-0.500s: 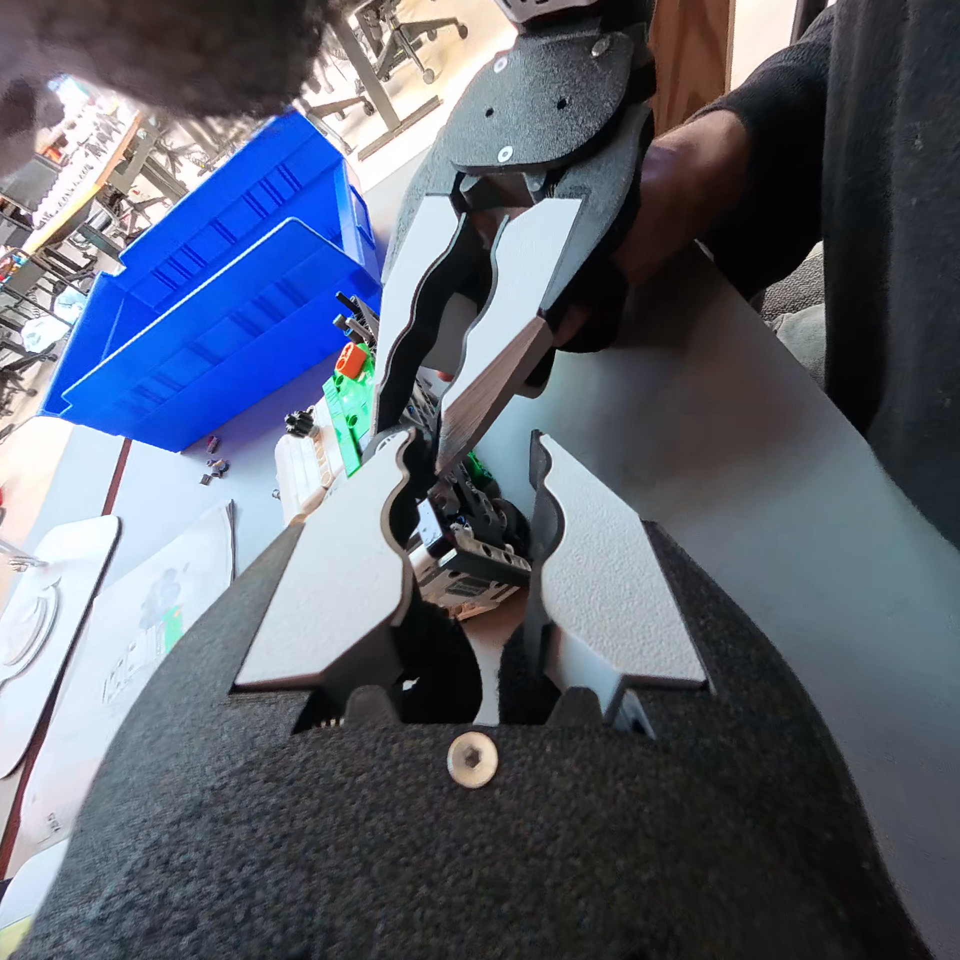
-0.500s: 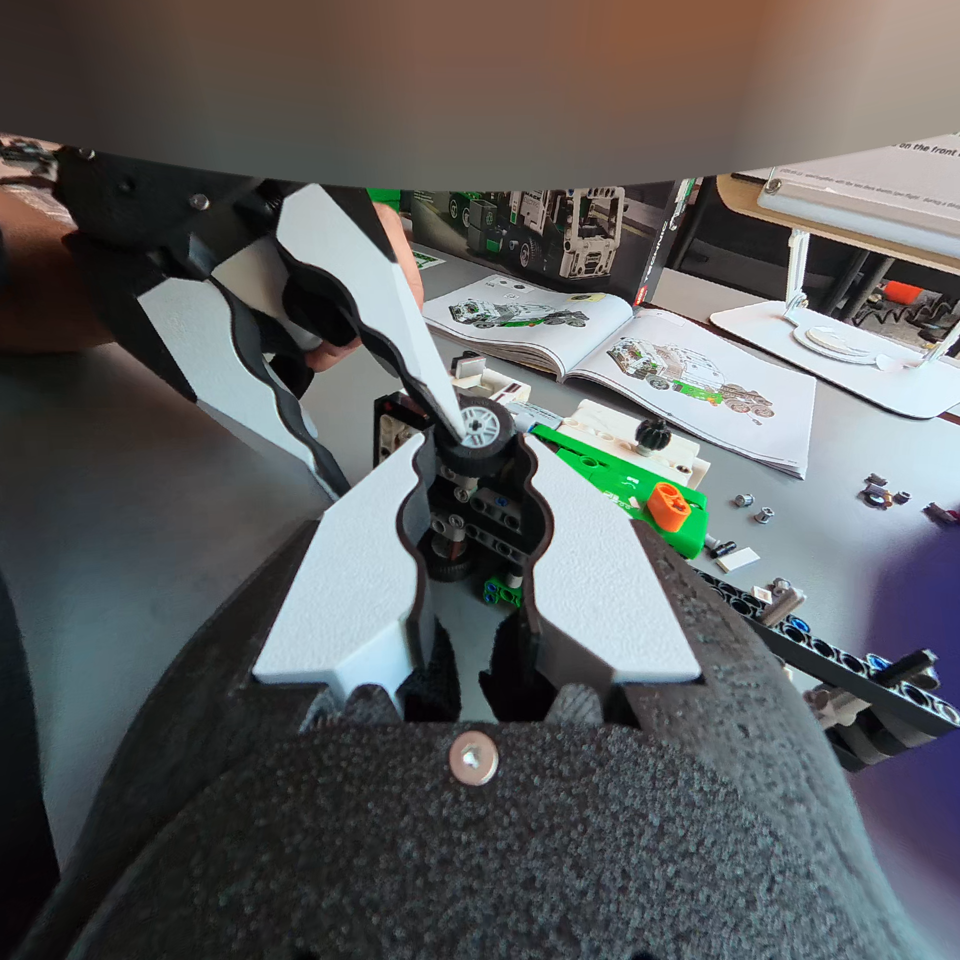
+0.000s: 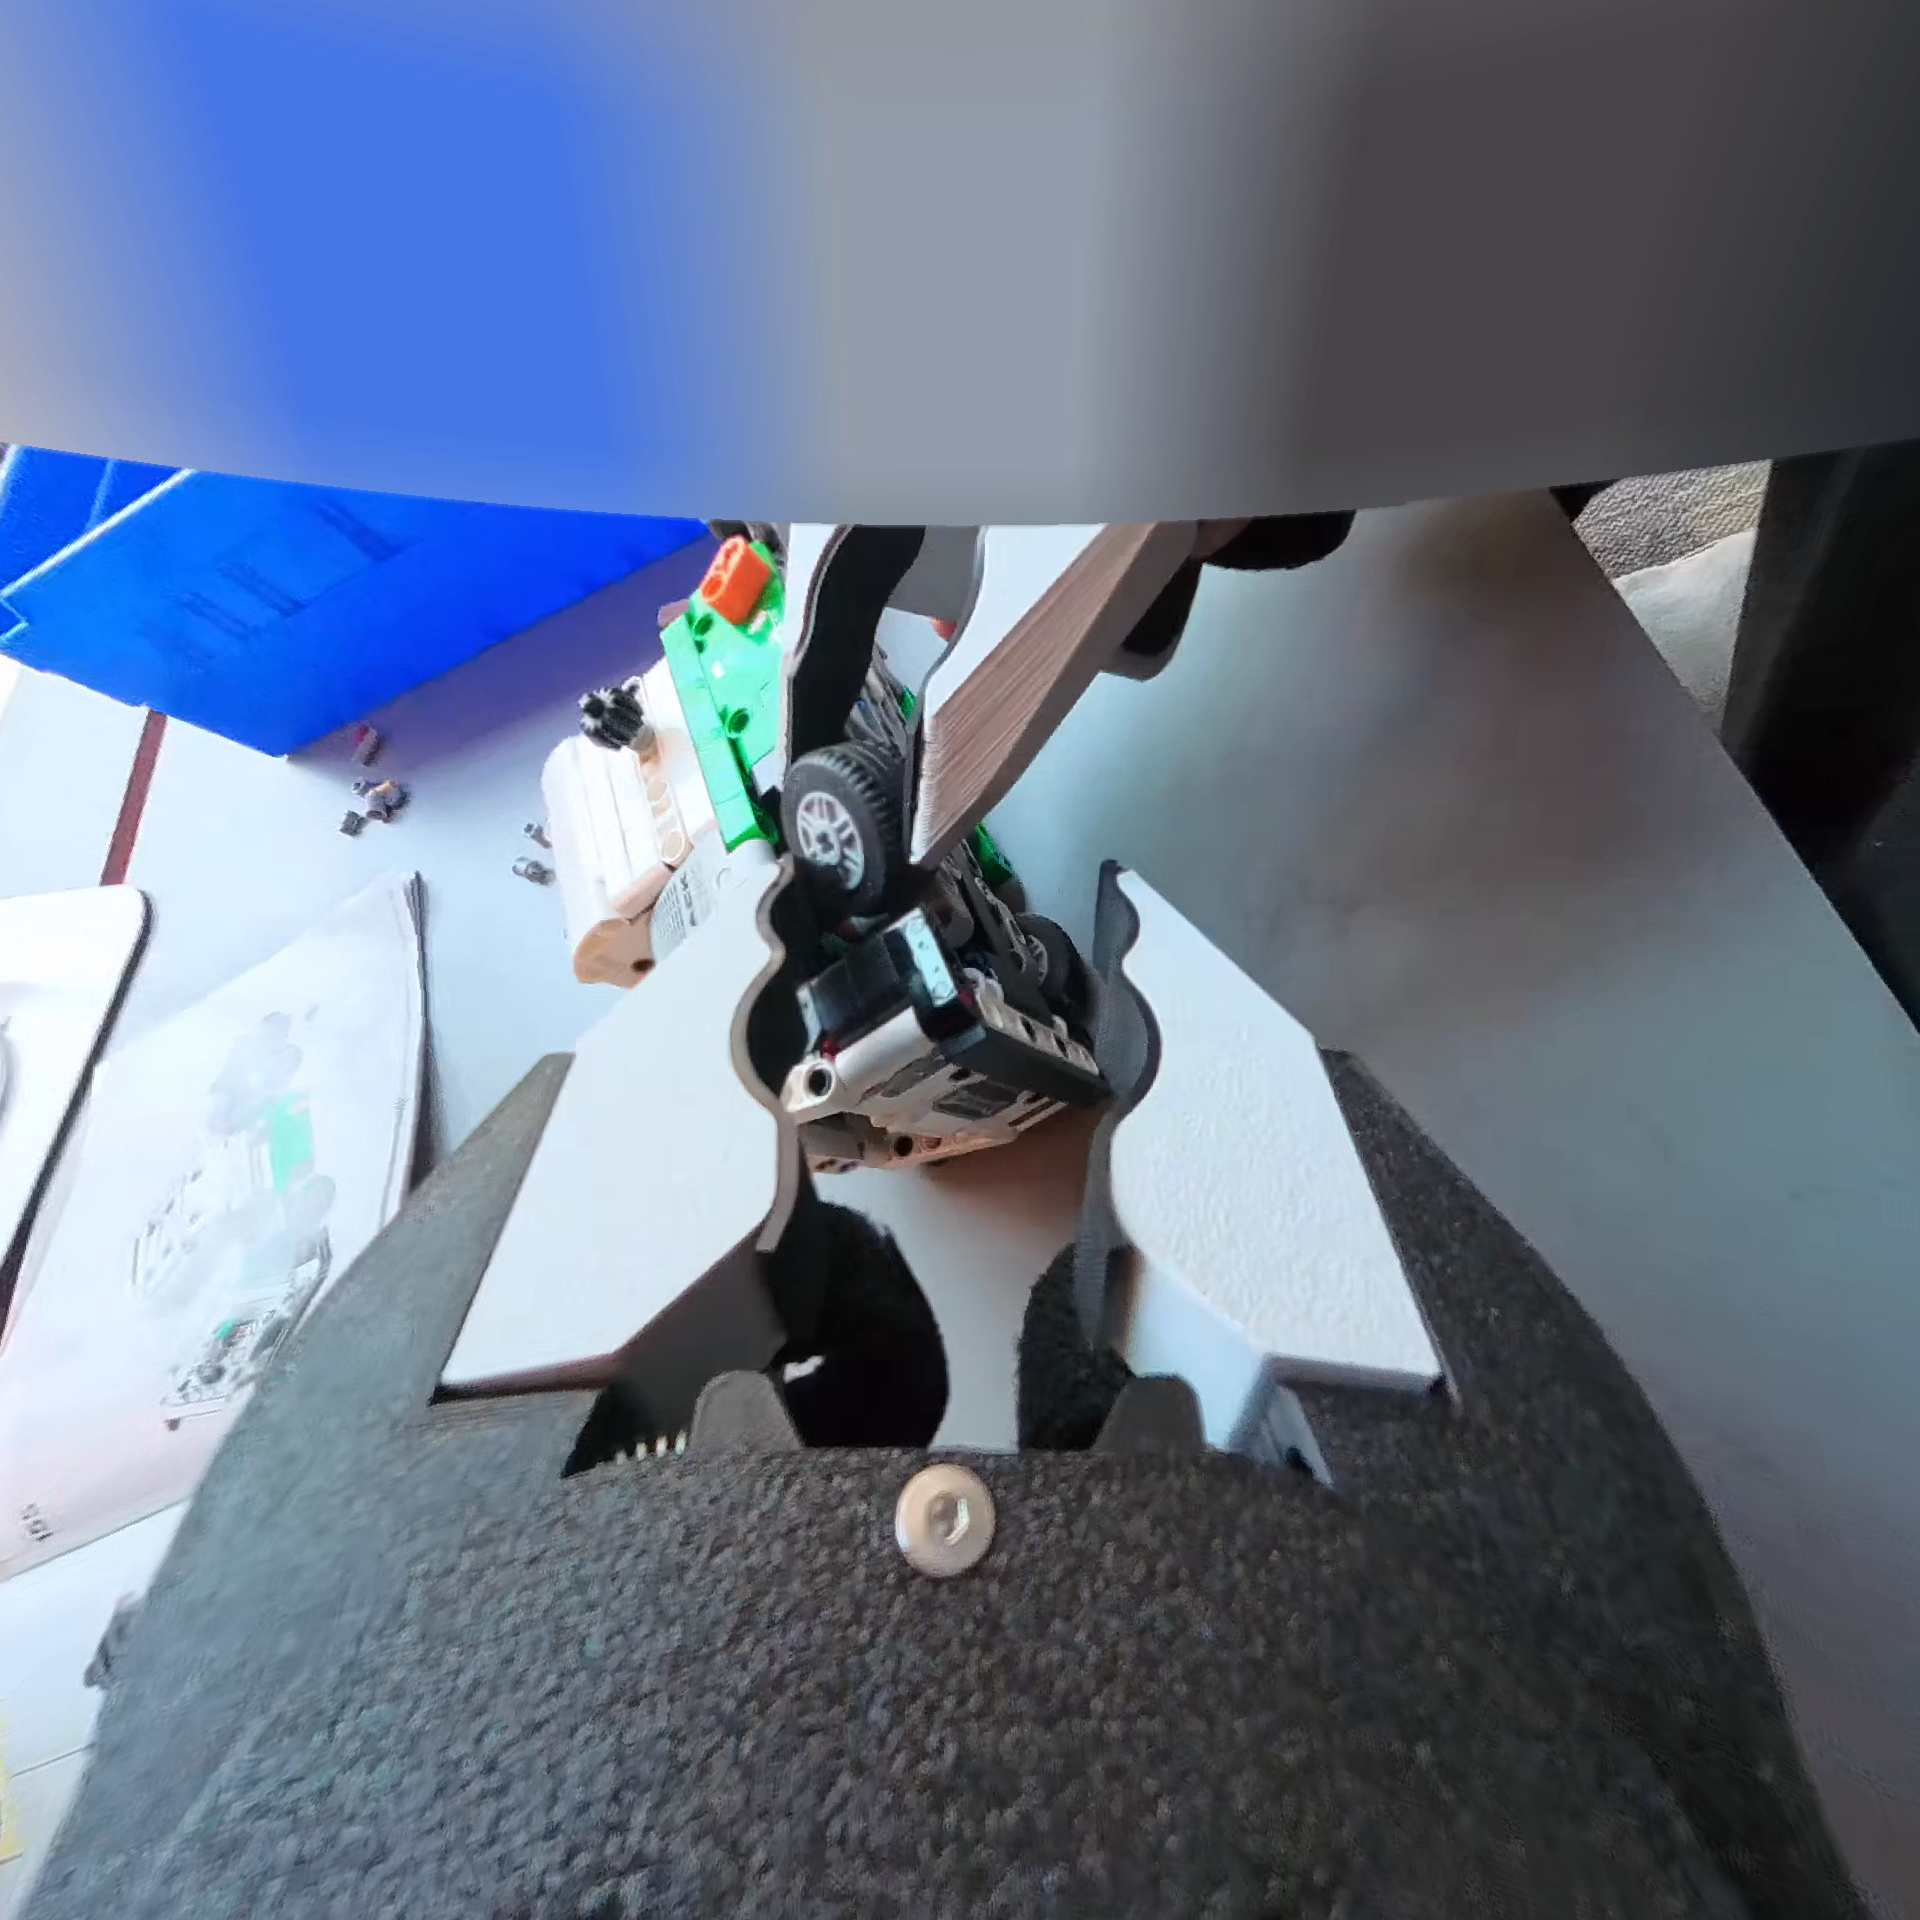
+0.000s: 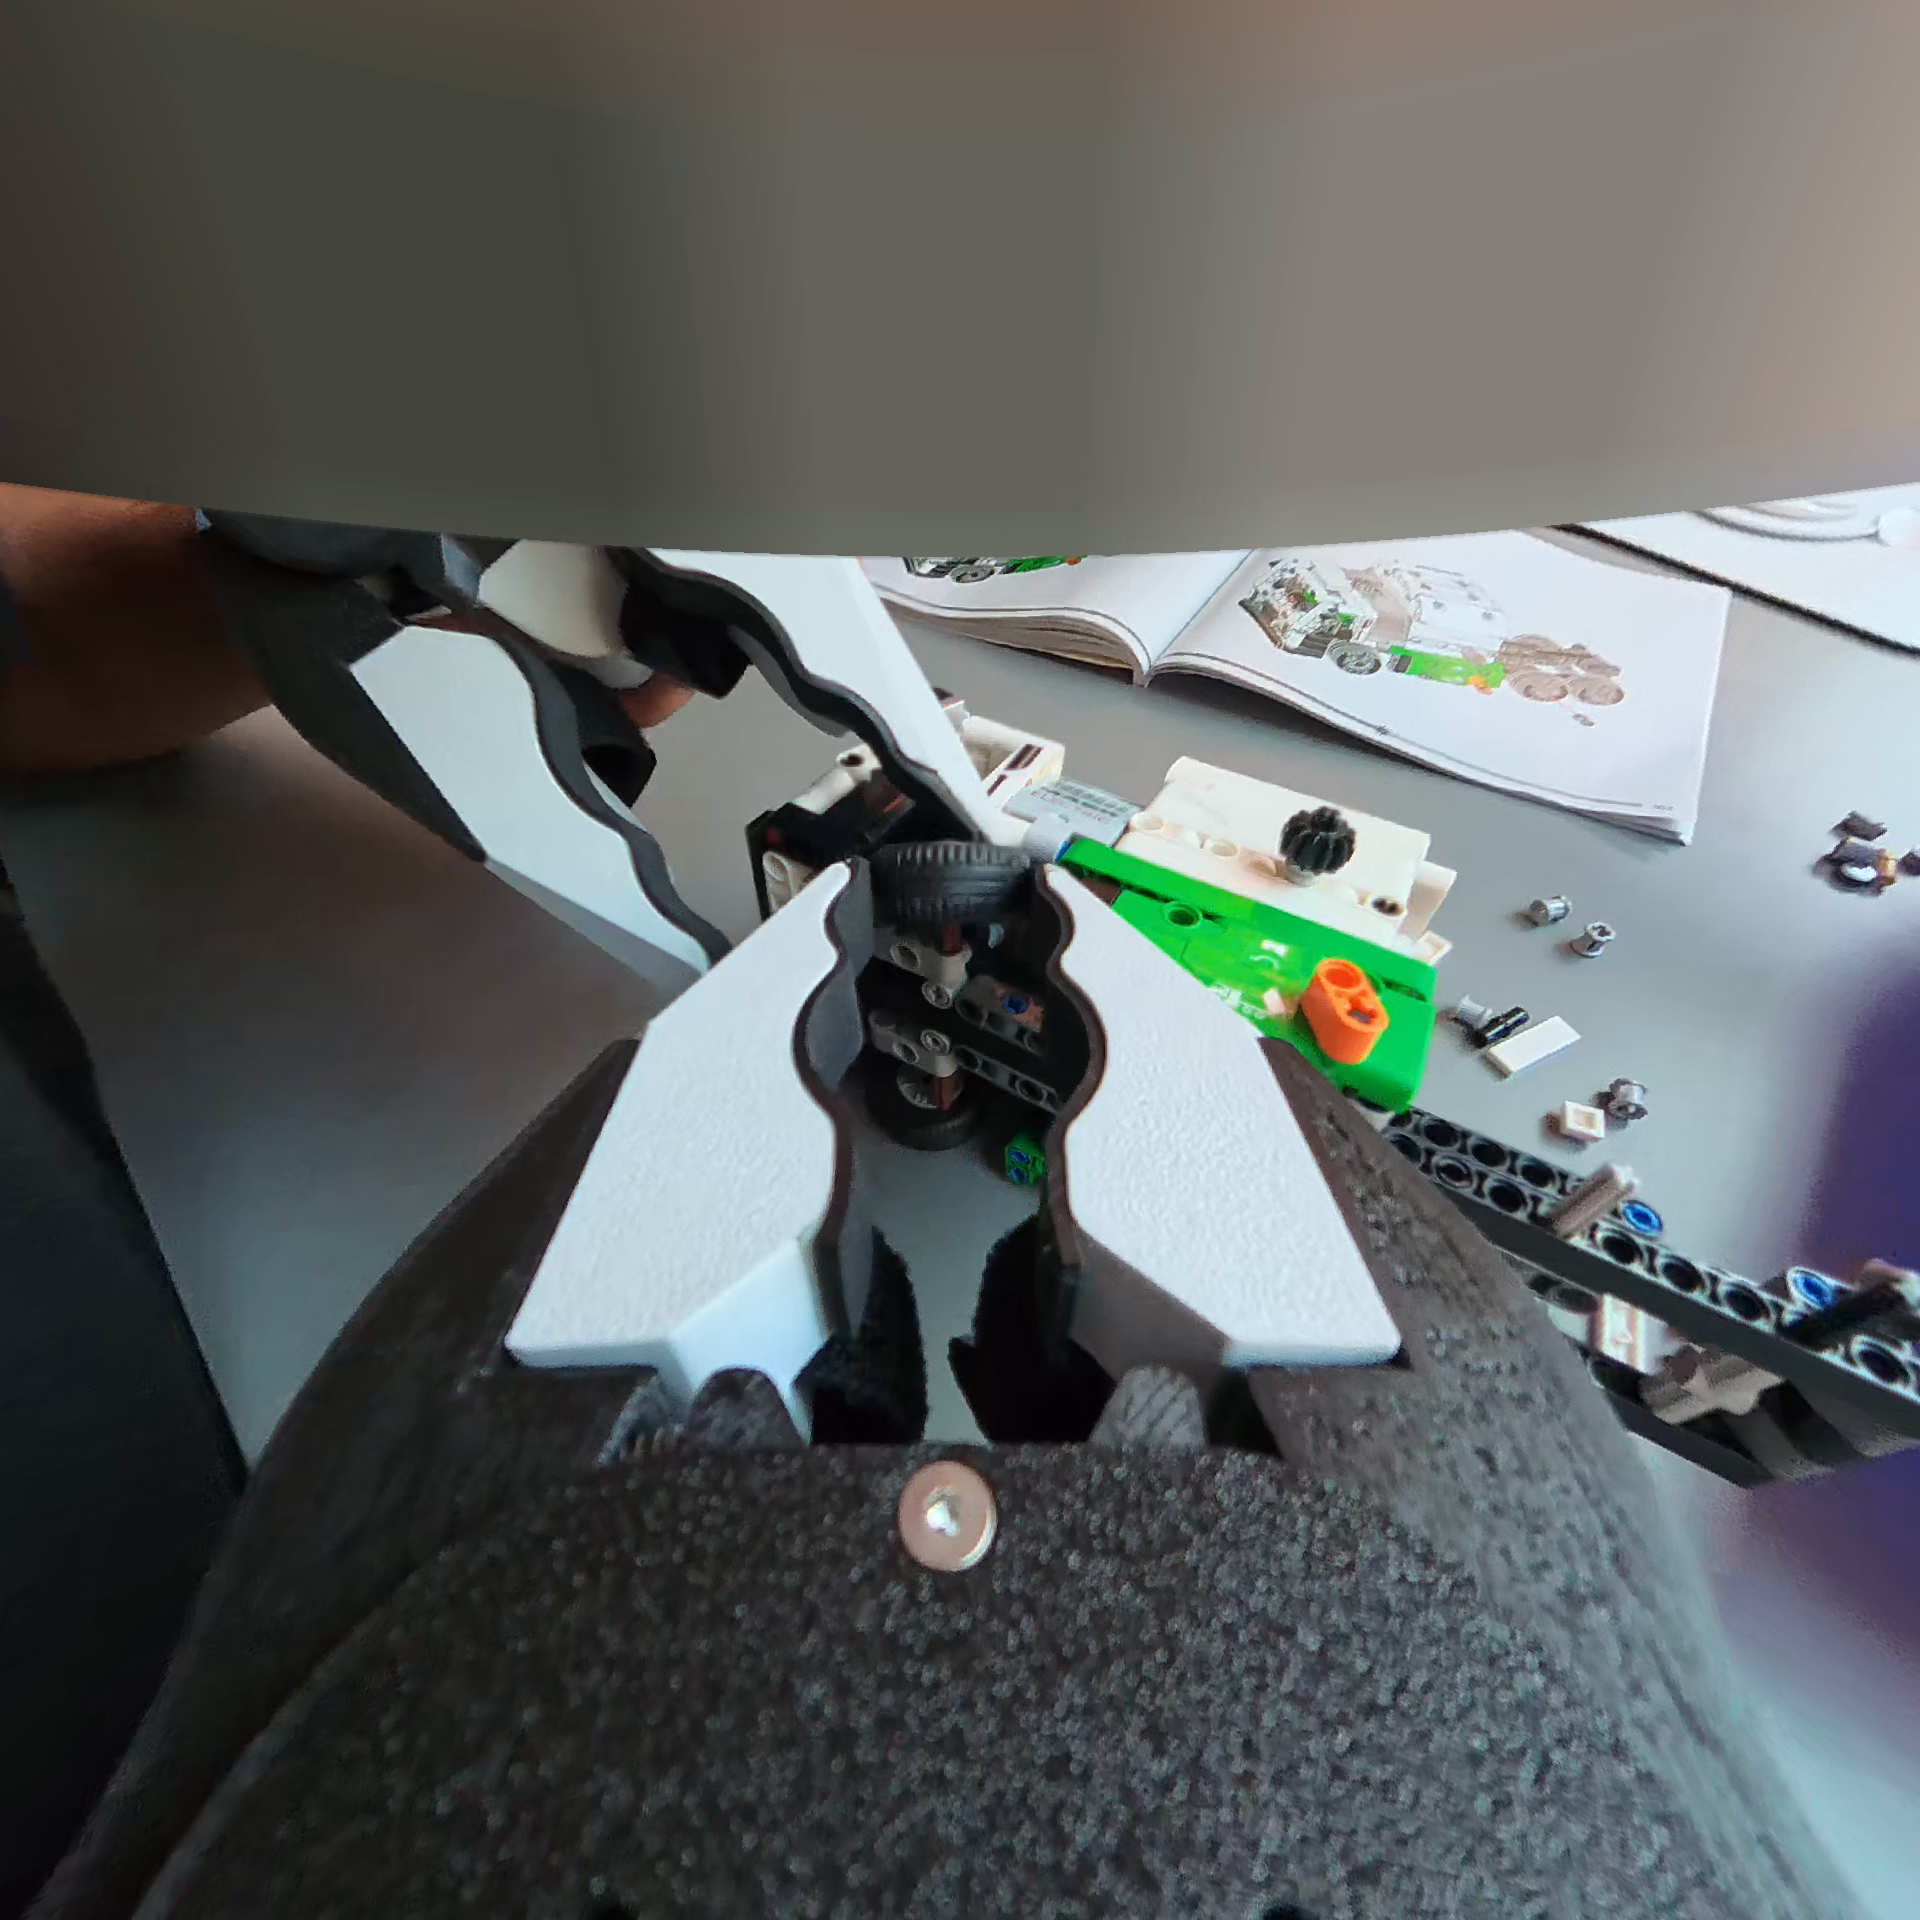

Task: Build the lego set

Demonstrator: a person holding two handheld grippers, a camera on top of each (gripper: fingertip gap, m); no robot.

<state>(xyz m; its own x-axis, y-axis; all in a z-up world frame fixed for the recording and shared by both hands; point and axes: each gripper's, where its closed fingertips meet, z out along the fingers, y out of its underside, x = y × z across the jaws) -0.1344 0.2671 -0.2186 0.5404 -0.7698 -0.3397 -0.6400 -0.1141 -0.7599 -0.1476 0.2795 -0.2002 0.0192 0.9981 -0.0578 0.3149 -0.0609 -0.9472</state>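
1. Instruction booklet (image 3: 260, 1122): lies open on the grey table (image 3: 1507, 935) at the far left of my left wrist view, pages up.
2. Blue bin (image 3: 312, 613): stands on the table behind the booklet, well apart from the work.
3. Loose white and green lego section (image 4: 1257, 914): rests on the table just beside the chassis, with an orange connector (image 4: 1343, 1010) and a black gear (image 4: 1316, 837) on it.
4. Lego chassis (image 3: 935, 1039): the task's thing, a black and grey sub-assembly sitting between the fingers of my left gripper (image 3: 940, 977). The jaws stand apart around it; I cannot tell whether they actually press on it.
5. Black wheel (image 3: 842, 821): at the upper end of the chassis, clamped between the fingertips of my right gripper (image 4: 951, 883), whose jaws are drawn in on the tyre.
6. Step in hand, as I judge it: fitting this wheel onto its axle. The axle itself is hidden, so seating seems likely but unconfirmed.
7. Next move calls for: steadying the chassis with the left, pushing the wheel straight along the axle line, then letting go without tilting it.
8. Small loose pins (image 4: 1569, 925): scattered on the table at the far right.
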